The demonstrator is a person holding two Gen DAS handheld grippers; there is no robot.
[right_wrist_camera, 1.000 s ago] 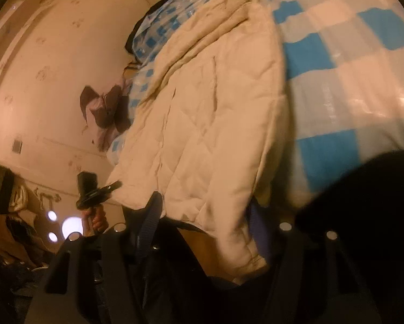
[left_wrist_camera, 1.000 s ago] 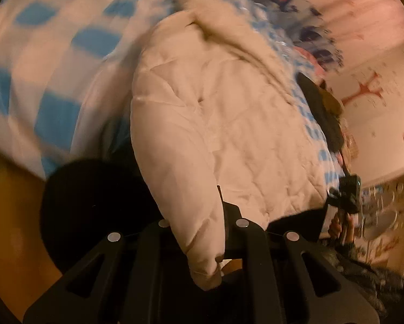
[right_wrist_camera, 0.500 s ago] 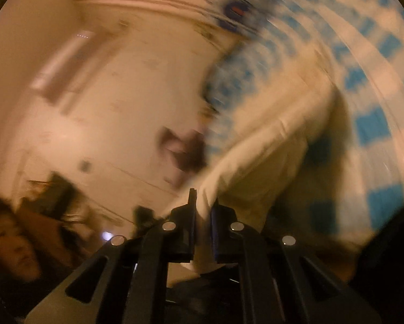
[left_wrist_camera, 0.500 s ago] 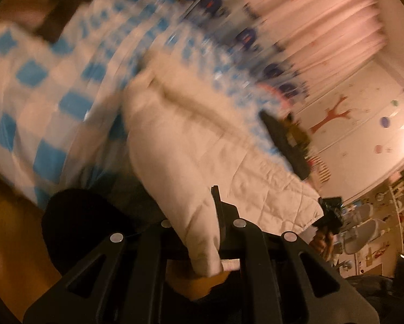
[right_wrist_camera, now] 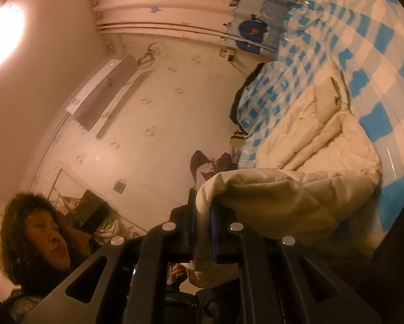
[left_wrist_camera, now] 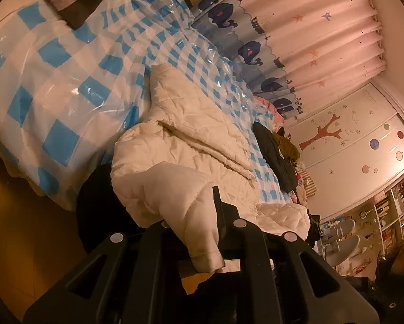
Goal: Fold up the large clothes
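- The left gripper (left_wrist_camera: 202, 224) is clamped on a cuff-like end of the cream quilted coat (left_wrist_camera: 191, 145); the padded fabric bulges out between the jaws and droops toward 6 o'clock under them.
- The right gripper (right_wrist_camera: 202, 229) is pinched tight on a thin edge of the same coat (right_wrist_camera: 304, 189), with only a narrow strip of cloth showing between the blue pads.
- From the left jaws, the coat runs away toward 12 o'clock; from the right jaws, it runs toward 2 o'clock. Its long axis lies along the bed, away from both grippers.
- The rest of the coat lies on the blue-and-white checked cover (left_wrist_camera: 67, 86), near the bed's close edge. The held end is lifted, so I judge the coming fold must carry it forward along that axis.
- Neither gripper looks clearly nearer; both hold the near end.
- The left view shows a dark garment (left_wrist_camera: 275, 156) on the bed at 2 o'clock, beside the coat's far side, and the whale curtain (left_wrist_camera: 296, 40).
- The right view alone shows the person (right_wrist_camera: 40, 240) at 8 o'clock and a wall air conditioner (right_wrist_camera: 102, 91).
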